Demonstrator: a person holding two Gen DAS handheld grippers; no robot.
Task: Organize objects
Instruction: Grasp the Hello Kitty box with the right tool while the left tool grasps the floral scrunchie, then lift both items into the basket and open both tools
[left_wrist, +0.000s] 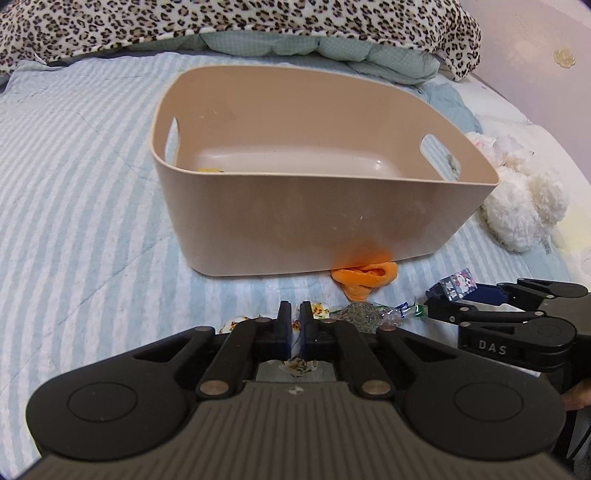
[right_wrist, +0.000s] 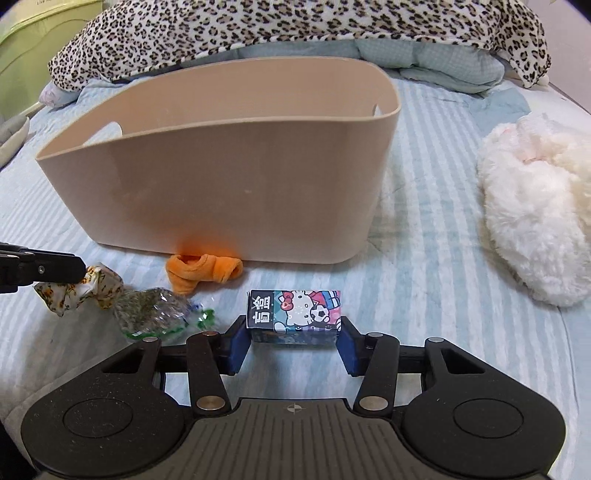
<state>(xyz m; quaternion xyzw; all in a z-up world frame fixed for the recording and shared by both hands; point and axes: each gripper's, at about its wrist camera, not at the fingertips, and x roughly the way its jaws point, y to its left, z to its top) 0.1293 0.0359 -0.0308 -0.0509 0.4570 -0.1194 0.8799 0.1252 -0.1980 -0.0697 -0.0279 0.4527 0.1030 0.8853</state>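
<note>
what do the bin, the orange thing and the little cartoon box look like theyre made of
Bin: looks like smooth matte beige plastic, moulded in one piece with cut-out handles. Orange thing: soft rolled fabric, probably fleece or a sock. Cartoon box: seems printed glossy cardboard, with sharp folded edges.

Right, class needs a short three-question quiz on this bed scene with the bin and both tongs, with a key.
1. True or false: the left tongs are shut on a floral cloth pouch.
2. What do the right tongs straddle? A) the orange sock B) the Hello Kitty box C) the white plush toy
3. Fill in: the orange sock lies against the near wall of the ____ storage bin.

Key: 1 true; 2 B; 3 beige.
</note>
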